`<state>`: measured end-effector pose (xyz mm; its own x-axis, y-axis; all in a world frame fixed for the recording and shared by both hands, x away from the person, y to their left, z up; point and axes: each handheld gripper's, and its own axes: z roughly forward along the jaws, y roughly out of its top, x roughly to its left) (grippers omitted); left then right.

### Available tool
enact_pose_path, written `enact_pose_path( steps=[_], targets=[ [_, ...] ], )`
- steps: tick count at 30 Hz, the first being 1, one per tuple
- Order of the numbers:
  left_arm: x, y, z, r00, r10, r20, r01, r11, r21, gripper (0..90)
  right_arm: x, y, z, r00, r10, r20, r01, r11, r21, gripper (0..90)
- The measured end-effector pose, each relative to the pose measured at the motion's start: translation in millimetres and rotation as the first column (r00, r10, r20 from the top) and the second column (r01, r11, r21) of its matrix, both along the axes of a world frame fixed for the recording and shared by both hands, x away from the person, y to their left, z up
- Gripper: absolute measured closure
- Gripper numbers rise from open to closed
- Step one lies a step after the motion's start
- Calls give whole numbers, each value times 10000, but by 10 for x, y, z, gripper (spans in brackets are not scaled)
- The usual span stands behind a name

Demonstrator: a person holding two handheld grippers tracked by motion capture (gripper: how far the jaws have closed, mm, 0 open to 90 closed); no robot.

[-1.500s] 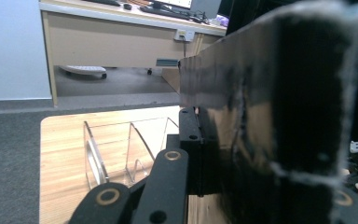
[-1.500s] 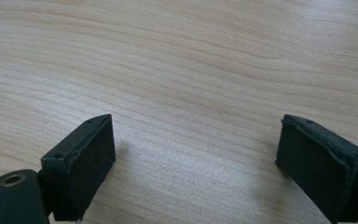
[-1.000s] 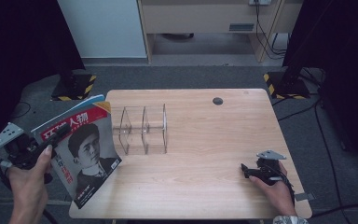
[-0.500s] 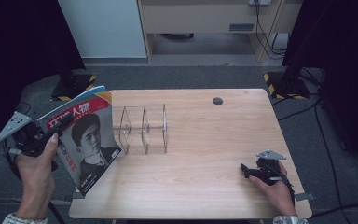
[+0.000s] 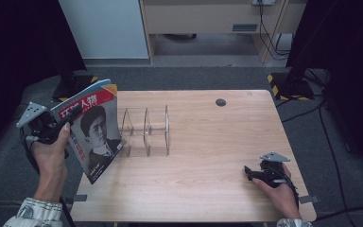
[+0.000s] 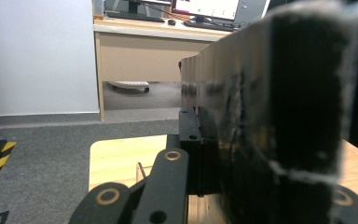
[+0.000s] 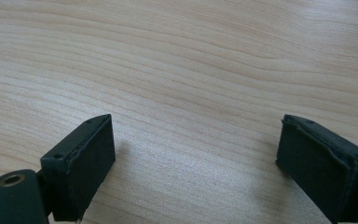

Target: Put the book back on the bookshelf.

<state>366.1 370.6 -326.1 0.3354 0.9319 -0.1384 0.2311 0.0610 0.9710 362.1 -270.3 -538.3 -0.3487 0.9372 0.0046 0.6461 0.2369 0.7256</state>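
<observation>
Magazine with a red masthead and a portrait cover [image 5: 92,130] sits pinched at its edge between the left gripper's [image 5: 56,126] jaws, held upright over the wooden table's [image 5: 208,189] left edge, beside a clear wire rack [image 5: 146,130]; the right gripper [image 5: 251,173] rests with jaws spread on the tabletop.

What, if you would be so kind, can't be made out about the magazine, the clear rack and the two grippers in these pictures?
- Magazine: its small cover text is too small in the high view; in the left gripper view it is a dark blur close to the lens.
- Left gripper: the magazine and the hand cover its jaw tips in the high view.
- Clear rack: cut off by the jaws in the left gripper view.
- Right gripper: too small in the high view.
</observation>
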Motion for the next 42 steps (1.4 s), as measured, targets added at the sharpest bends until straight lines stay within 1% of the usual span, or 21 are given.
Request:
enact_pose_path(
  steps=[6,7,8,13,16,18,22,23,27,31,34,39,42],
  targets=[
    [113,-10,-71,9998,117,166,-116,9999,-11,866,-3,5,1,10000,7,-23,-7,10000,-5,115],
    [142,-12,-92,9995,119,303,-117,9999,-51,867,-3,6,1,10000,14,-24,-14,10000,-9,115],
    [154,-14,-101,9993,122,351,-119,9999,-93,866,-2,6,1,10000,24,-15,-24,10000,-18,115],
    [233,-9,-159,9989,93,468,-76,9993,-370,866,-3,8,1,10000,25,-15,-25,10000,-18,116],
    [253,0,-201,9981,129,596,-99,9987,-510,866,-2,8,0,10000,42,-10,-42,10000,-20,114],
    [260,5,-232,9981,144,605,-111,9985,-540,866,-1,8,0,10000,41,-7,-41,10000,-28,114],
    [266,8,-291,9977,212,640,-183,9988,-444,866,-3,10,1,10000,70,-30,-70,10000,-25,114],
    [268,12,-305,9971,228,723,-200,9990,-388,867,-4,10,2,10000,84,-27,-84,10000,-36,115],
    [262,28,-307,9968,304,744,-270,9986,-460,866,-10,17,0,9999,111,7,-111,9999,-45,114],
    [258,68,-311,9960,327,834,-275,9976,-629,866,-10,18,0,9999,112,5,-112,9999,-47,114],
    [278,104,-341,9957,325,868,-241,9951,-956,867,-13,22,0,9999,113,3,-113,9999,-37,114],
    [301,108,-383,9941,197,1068,-90,9949,-1003,866,-13,22,0,9999,122,-1,-122,9999,-37,114],
    [315,100,-400,9937,166,1109,-50,9945,-1045,866,-13,22,0,9999,120,-11,-120,9999,-24,114]
  ],
)
